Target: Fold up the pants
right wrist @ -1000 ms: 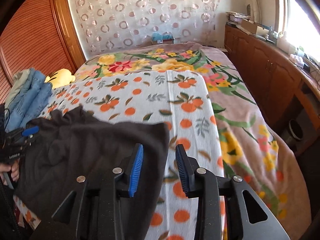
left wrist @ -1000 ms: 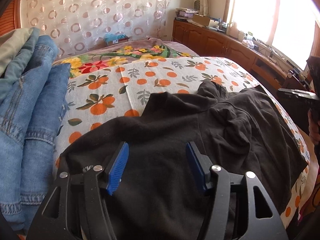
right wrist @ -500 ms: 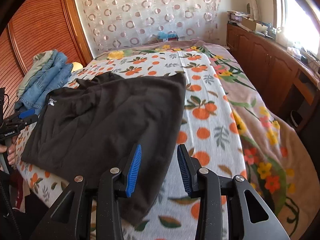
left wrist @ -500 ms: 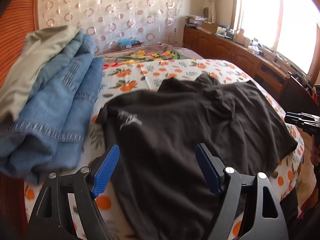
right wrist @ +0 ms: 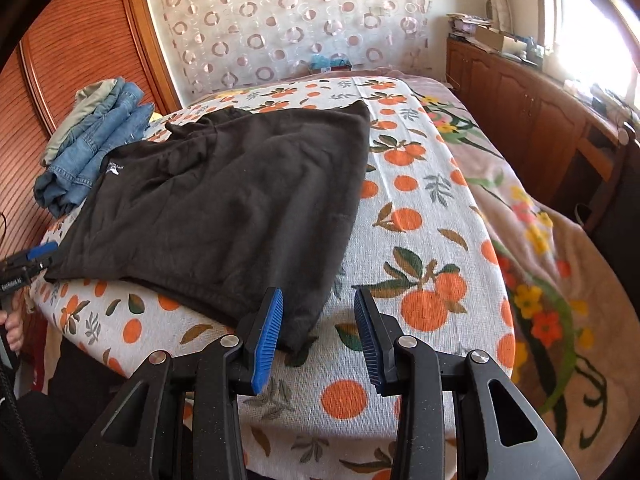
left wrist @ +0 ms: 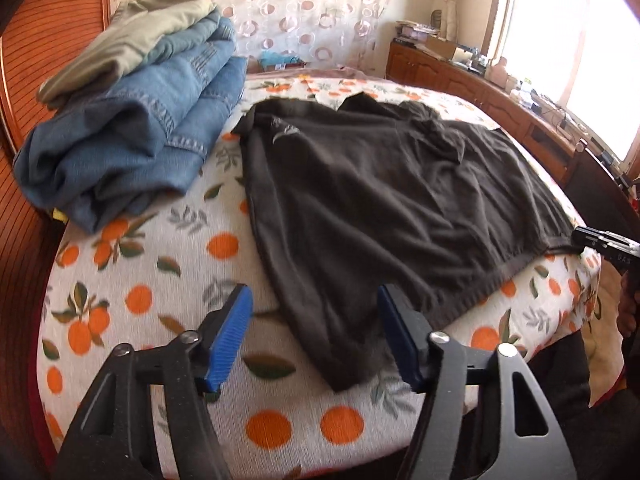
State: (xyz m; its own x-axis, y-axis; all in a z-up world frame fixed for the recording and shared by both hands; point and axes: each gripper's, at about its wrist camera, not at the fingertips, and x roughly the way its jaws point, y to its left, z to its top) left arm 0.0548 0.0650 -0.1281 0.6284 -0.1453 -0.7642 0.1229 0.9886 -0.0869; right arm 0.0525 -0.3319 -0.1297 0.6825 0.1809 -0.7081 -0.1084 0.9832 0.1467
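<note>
The pants (left wrist: 384,204) looked soft, limp and fairly thick, likely to sag and crease when lifted, so the near hem corners seemed the best places to pinch. They were dark brown, almost black, with a small white logo toward the upper left, and some bunching near the far edge. They lay spread flat on the orange-print bedspread (left wrist: 160,280), filling the middle of both views. The left gripper (left wrist: 314,336) hung wide open, holding nothing, over the near corner. The right gripper (right wrist: 318,334) was also open and empty beside the other corner. Folded jeans (left wrist: 132,136) sat upper left.
</note>
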